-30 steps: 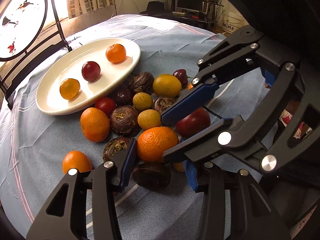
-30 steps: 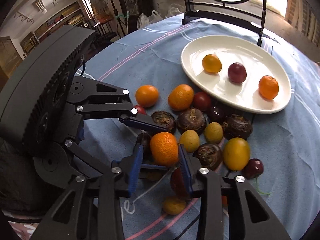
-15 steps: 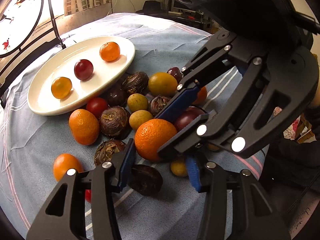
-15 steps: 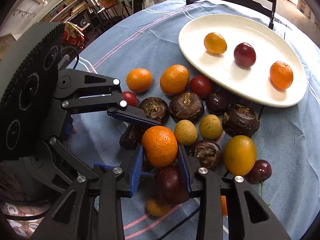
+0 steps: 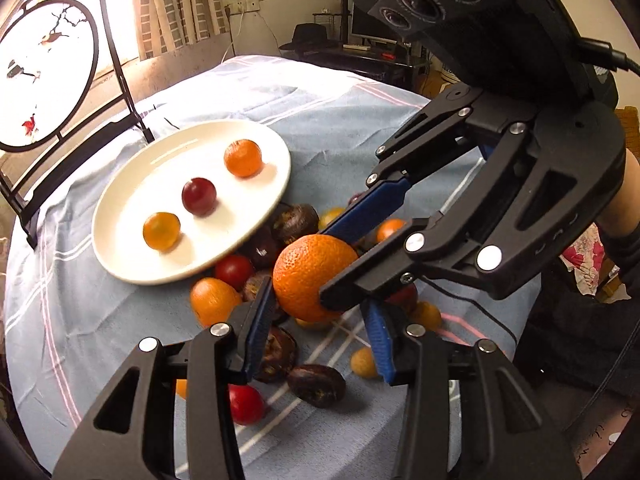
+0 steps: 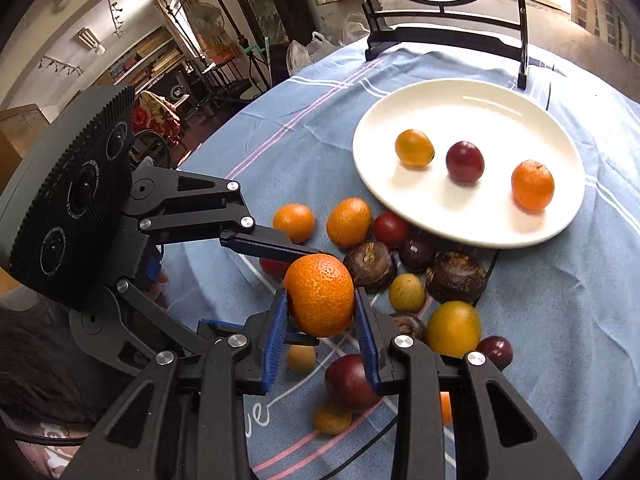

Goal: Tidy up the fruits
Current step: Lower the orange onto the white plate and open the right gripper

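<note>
Partly hidden pile of fruit (image 6: 404, 272), right gripper (image 6: 320, 320) jaws clamped on orange (image 6: 320, 294), left gripper (image 5: 316, 344) jaws apart.

Warm window glare behind, dark fisheye corners (slight motion blur).

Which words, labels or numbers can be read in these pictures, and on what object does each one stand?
"ve": white cursive letters, the end of a cut-off word, on the blue tablecloth near the right gripper.
Ring lettering on the left gripper's black camera unit: too small to read.
No readable text on the plate.
</note>
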Demonstrator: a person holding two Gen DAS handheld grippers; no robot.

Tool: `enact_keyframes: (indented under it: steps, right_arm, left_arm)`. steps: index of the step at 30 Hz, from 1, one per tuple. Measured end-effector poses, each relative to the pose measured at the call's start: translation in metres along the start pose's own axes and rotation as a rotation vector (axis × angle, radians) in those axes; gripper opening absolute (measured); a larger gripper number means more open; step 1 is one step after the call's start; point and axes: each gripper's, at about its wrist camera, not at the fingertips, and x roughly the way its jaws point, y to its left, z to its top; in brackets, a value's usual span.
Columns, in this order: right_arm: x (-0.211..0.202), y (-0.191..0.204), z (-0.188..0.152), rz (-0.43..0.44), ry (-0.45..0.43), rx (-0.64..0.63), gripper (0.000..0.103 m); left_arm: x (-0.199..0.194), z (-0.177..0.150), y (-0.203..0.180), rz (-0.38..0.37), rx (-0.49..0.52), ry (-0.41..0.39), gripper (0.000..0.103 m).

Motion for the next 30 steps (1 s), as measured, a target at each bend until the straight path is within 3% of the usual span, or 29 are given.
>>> enact_keyframes:
  steps: [5,11,12,13,14,15,18,23,26,30]
  right_arm:
    - [-0.011,-0.027,0.041,-0.060,-0.065,0.020,0.033]
    - [0.014,-0.081,0.094,-0.134,-0.136,0.107,0.036]
    - [0.017,-0.090,0.100,-0.149,-0.153,0.133,0.039]
    - [0.020,-0.098,0.103,-0.163,-0.168,0.168,0.054]
    - [0.021,-0.105,0.106,-0.162,-0.188,0.191,0.060]
    - [0.021,-0.108,0.104,-0.151,-0.202,0.206,0.060]
    - [0.014,-0.106,0.090,-0.137,-0.241,0.231,0.060]
    - [-0.012,-0.088,0.033,-0.136,-0.280,0.264,0.064]
    - [-0.024,-0.071,-0.005,-0.156,-0.291,0.257,0.068]
    - [-0.037,-0.048,-0.051,-0.187,-0.319,0.270,0.068]
  left_arm:
    - [0.005,0.042,0.031,0.041,0.007,-0.028,0.043]
    - [0.045,0.080,0.092,0.104,-0.062,-0.037,0.044]
    - [0.052,0.084,0.103,0.122,-0.089,-0.036,0.052]
    - [0.059,0.085,0.115,0.154,-0.125,-0.032,0.061]
    - [0.062,0.085,0.124,0.180,-0.160,-0.036,0.072]
    - [0.062,0.082,0.130,0.184,-0.190,-0.040,0.073]
    - [0.050,0.068,0.139,0.183,-0.270,-0.057,0.081]
    - [0.008,0.032,0.112,0.200,-0.287,-0.092,0.097]
    - [-0.015,0.002,0.086,0.186,-0.294,-0.098,0.098]
    - [-0.033,-0.034,0.062,0.221,-0.320,-0.062,0.098]
